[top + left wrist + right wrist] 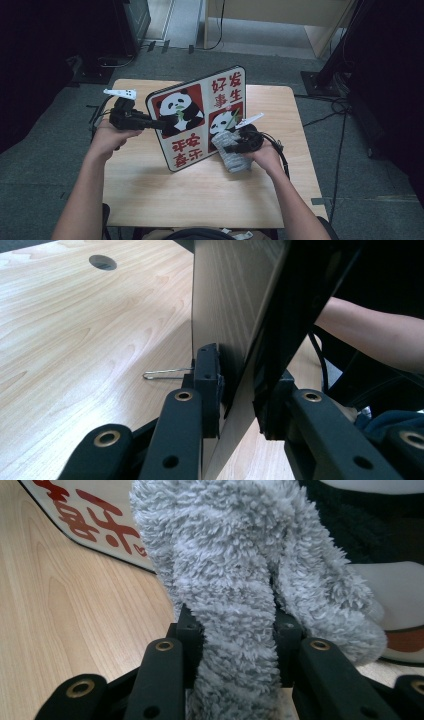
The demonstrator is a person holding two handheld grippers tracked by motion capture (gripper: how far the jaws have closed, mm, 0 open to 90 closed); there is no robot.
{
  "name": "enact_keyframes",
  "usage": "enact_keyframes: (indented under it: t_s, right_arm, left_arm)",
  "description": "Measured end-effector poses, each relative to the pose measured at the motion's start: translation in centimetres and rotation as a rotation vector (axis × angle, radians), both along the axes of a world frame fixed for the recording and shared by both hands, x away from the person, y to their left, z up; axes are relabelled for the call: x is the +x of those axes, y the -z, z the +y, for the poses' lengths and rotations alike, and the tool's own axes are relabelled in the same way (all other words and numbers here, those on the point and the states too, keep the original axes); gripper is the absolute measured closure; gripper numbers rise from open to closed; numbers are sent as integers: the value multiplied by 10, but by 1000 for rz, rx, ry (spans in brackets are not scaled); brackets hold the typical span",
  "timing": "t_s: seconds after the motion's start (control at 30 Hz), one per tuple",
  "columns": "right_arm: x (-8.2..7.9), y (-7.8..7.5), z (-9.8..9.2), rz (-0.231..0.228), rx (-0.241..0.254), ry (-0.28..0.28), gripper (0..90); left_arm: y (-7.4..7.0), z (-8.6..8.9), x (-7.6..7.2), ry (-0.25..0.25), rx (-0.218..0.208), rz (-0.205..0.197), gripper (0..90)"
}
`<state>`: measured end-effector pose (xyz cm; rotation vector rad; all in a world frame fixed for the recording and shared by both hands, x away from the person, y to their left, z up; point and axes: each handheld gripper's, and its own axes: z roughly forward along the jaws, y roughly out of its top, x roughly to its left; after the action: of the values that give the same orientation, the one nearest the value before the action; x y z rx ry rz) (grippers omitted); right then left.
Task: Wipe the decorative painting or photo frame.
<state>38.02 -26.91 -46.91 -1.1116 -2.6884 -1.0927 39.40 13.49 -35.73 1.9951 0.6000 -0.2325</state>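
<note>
A square panda board (200,117) with red characters stands tilted on edge on the wooden table (150,190). My left gripper (161,123) is shut on the board's left edge; in the left gripper view the jaws clamp the thin board (230,315) from both sides at my left gripper (239,400). My right gripper (231,146) is shut on a grey fluffy cloth (231,152) that rests against the board's lower right face. In the right gripper view the cloth (235,580) bulges up between the jaws at my right gripper (239,640), with the board's printed corner (90,515) behind it.
A round cable hole (102,261) lies in the tabletop far from the left gripper. A thin metal clip (165,373) lies on the wood beside the board. Dark stands and cables (340,105) sit on the floor around the table.
</note>
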Motion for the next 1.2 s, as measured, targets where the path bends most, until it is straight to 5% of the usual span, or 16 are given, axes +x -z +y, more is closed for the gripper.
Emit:
enact_keyframes:
  t_s: [0.27, 1.0, 1.2]
  right_arm:
    - [0, -10, -1, 9, -10, -10, 687]
    - [1, -79, 3, -72, 37, 20, 688]
    - [4, -95, 8, -84, 13, 8, 688]
  left_arm:
    - [-1, 0, 0, -3, 8, 0, 755]
    - [-1, 0, -1, -11, 11, 3, 755]
    - [-1, 0, -1, -13, 6, 6, 755]
